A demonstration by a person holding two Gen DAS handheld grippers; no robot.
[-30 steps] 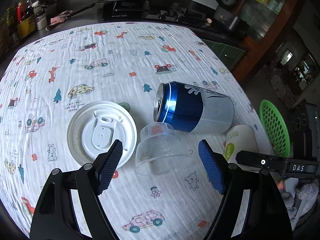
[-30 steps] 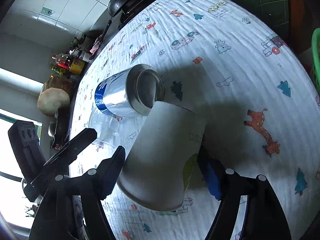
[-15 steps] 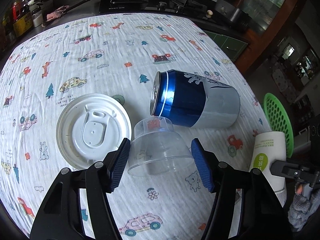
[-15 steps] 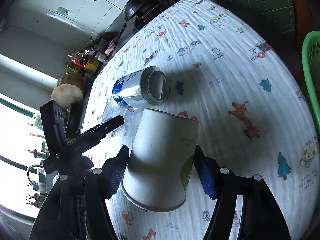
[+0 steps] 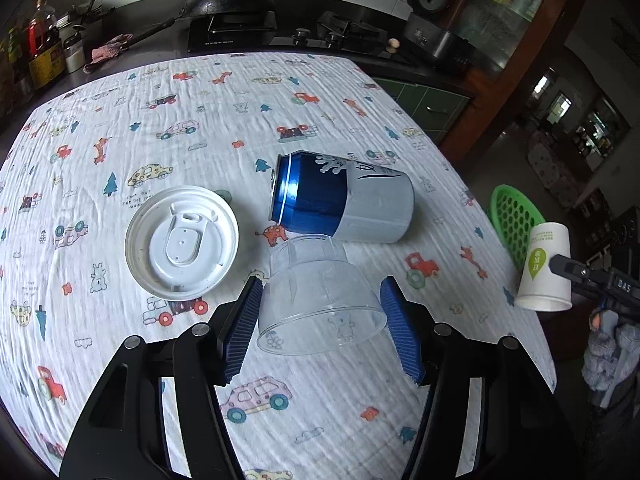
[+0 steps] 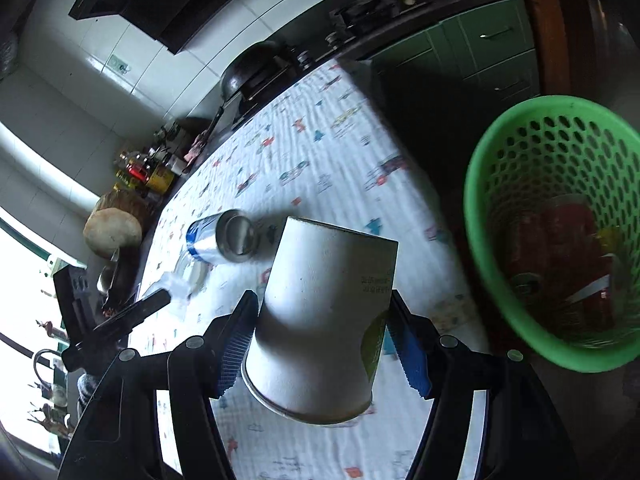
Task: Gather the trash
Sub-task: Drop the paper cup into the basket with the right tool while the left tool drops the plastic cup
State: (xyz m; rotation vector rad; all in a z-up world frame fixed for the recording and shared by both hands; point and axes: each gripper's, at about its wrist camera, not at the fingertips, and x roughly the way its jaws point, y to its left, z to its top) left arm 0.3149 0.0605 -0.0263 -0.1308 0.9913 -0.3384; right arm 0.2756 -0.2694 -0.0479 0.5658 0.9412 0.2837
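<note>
My left gripper [image 5: 322, 330] is shut on a clear plastic cup [image 5: 320, 292] that lies mouth toward me, its blue pads pressing on both sides near the rim. Just beyond it a blue and silver can [image 5: 344, 204] lies on its side, and a white lid [image 5: 182, 242] lies flat to the left. My right gripper [image 6: 324, 344] is shut on a white paper cup [image 6: 320, 320] with a green mark, held bottom away from me above the table's right edge. A green mesh basket [image 6: 520, 152] stands just right of that cup.
A printed cloth [image 5: 200, 140] covers the table. The basket holds red packaging [image 6: 560, 264]. A stove with a black wok [image 5: 228, 4] and bottles [image 5: 40, 52] line the counter behind the table. Green cabinets [image 6: 480, 40] stand beyond the table's far corner.
My left jaws closed onto the clear cup and it shifted slightly. My right gripper carried the paper cup away from the can toward the table's edge, and the basket's inside came into view.
</note>
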